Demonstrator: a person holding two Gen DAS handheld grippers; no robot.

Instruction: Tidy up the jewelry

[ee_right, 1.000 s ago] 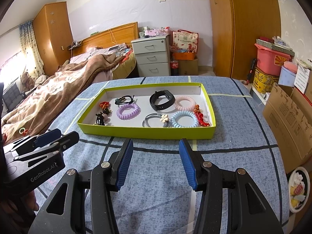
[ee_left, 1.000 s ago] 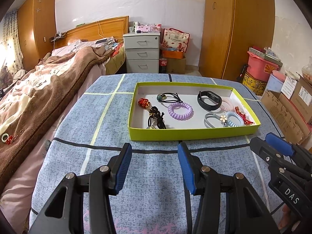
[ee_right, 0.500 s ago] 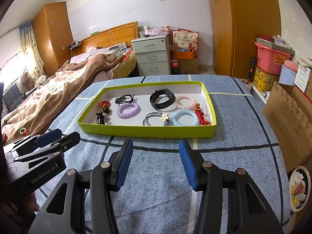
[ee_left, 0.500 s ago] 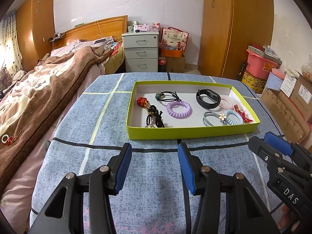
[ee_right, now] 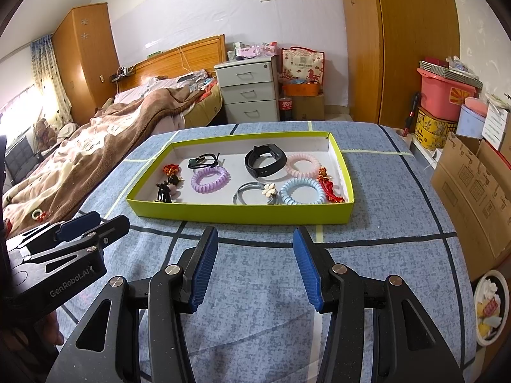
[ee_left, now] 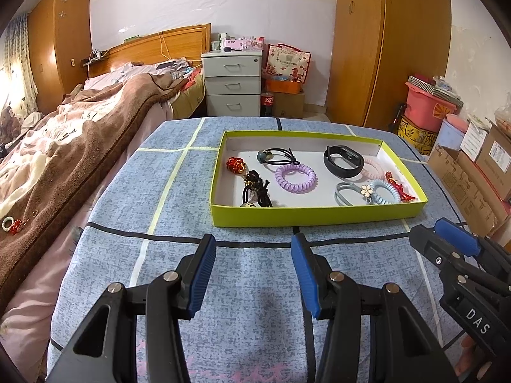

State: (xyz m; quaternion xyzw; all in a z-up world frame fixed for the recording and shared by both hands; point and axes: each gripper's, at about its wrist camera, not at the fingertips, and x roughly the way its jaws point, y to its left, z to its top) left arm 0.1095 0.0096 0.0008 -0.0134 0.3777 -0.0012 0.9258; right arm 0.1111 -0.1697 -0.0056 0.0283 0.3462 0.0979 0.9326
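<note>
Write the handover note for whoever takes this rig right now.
Left hand-held gripper: open, empty, above the blue cloth short of the tray.
Right hand-held gripper: open, empty, likewise.
All the jewelry visible on the table lies loose in the green tray: purple coil band, black wristband, pink coil, blue coil, charms.
Done: nothing gripped.
Left: sorting; the target layout isn't shown.
</note>
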